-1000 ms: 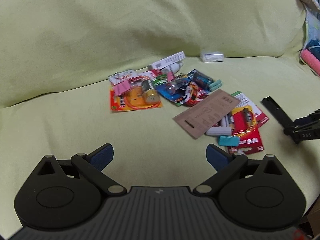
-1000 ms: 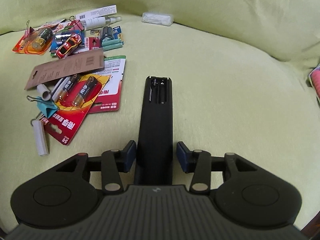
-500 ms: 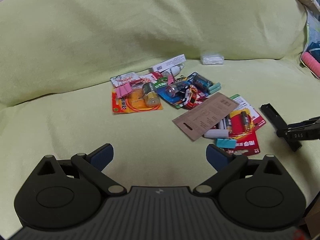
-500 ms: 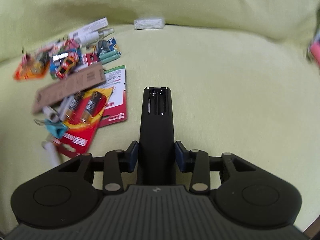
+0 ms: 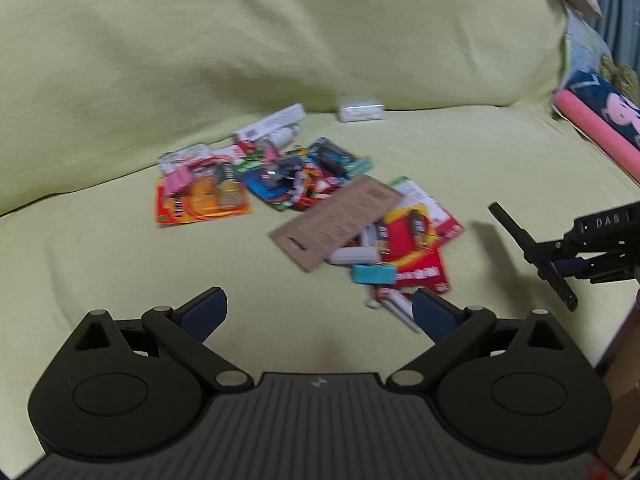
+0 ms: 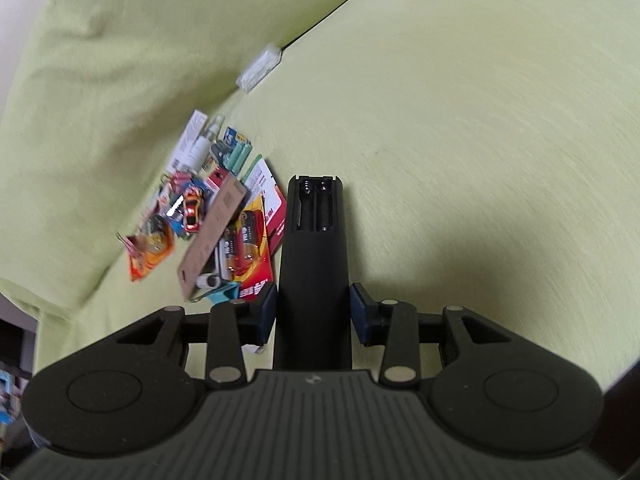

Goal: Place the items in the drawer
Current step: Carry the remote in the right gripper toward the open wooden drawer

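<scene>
Both views are smeared by motion, so most print on the packets is unreadable, and no drawer shows in either one. My right hand-held gripper point(image 6: 313, 312) is clamped on the long black plastic remote control point(image 6: 314, 264), its blue pads pressed against the two flat sides. The remote's back faces the camera with the cover off, showing two empty battery slots with small springs; its lower end is hidden behind the gripper body. In the left wrist view the same remote point(image 5: 528, 248) shows as a thin dark bar lifted clear of the sofa, casting a shadow, with the right hand-held gripper point(image 5: 560, 264) cut off by the frame edge.

My left hand-held gripper point(image 5: 320, 316) is spread wide with nothing between its ribbed blue pads, hovering over the soft yellow-green fabric sofa seat point(image 5: 120, 272).

The remaining items lie in a loose heap on the seat: a flat brown cardboard hang card point(image 5: 336, 222) partly covers a glossy red blister pack of batteries point(image 5: 412, 240), and a teal binder clip point(image 5: 374, 274) rests on that pack's near edge. An orange blister pack point(image 5: 202, 202) lies to the left with a pink binder clip point(image 5: 178, 178) on it. A small toy car point(image 6: 192, 208) is blurred. A small white wrapped packet point(image 5: 360, 110) sits apart at the crease below the backrest.
</scene>
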